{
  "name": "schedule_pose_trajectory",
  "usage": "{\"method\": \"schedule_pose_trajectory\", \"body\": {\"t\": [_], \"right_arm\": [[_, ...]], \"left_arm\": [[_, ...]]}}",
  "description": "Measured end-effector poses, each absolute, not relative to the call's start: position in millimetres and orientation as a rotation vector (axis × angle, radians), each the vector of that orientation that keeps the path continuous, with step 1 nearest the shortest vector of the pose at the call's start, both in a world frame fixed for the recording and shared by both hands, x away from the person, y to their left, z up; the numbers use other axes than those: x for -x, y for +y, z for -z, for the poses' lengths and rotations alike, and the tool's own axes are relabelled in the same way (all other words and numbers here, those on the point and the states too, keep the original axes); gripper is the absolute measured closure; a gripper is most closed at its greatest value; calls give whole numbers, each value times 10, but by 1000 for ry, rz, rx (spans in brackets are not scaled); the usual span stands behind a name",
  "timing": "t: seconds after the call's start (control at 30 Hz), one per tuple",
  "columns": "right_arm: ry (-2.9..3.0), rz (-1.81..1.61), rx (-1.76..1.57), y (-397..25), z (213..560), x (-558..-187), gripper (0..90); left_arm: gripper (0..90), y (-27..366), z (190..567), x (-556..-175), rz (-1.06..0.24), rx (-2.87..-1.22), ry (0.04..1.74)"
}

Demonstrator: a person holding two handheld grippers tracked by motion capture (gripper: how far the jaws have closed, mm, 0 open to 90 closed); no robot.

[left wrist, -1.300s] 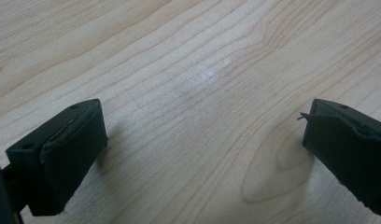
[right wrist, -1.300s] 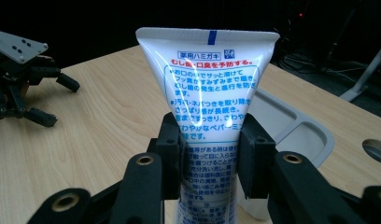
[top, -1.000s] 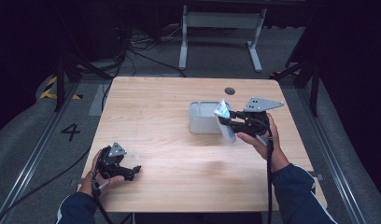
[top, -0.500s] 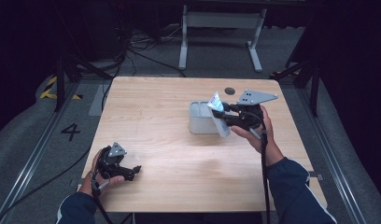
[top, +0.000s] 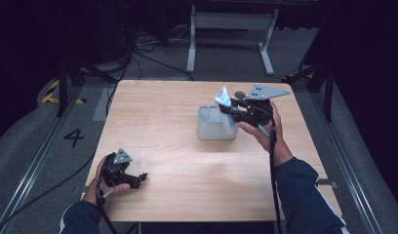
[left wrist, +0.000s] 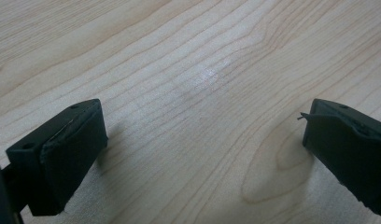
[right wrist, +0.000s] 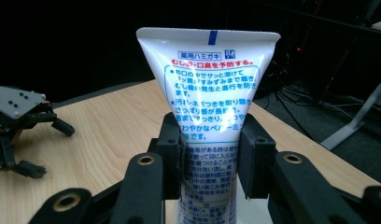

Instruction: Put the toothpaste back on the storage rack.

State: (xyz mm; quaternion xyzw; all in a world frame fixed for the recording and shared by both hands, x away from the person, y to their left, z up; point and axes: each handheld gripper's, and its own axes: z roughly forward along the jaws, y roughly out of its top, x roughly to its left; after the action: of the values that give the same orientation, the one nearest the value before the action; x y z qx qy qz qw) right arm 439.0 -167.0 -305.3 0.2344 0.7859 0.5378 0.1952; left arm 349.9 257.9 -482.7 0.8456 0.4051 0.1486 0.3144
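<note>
now | your right gripper (top: 232,107) clamps the toothpaste tube (right wrist: 212,102), crimped end up, over the grey bin (top: 211,130) | left gripper (top: 133,178) spread, empty, resting on table (top: 153,122) | risk: tube catches the bin rim, tipping it

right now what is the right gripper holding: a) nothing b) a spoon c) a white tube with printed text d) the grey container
c: in the right gripper view the jaws of the right gripper press both sides of a white tube with printed text, and the high view shows the tube over the grey container.
</note>
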Motion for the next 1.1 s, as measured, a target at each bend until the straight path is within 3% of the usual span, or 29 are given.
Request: {"method": "schedule_pose_trajectory", "body": {"t": [1.1], "right_arm": [[2141, -1487, -757, -1531, 3181, -4885, 673]], "left_arm": [[1, 2581, 4822, -3500, -388, -2232, 1068]]}}
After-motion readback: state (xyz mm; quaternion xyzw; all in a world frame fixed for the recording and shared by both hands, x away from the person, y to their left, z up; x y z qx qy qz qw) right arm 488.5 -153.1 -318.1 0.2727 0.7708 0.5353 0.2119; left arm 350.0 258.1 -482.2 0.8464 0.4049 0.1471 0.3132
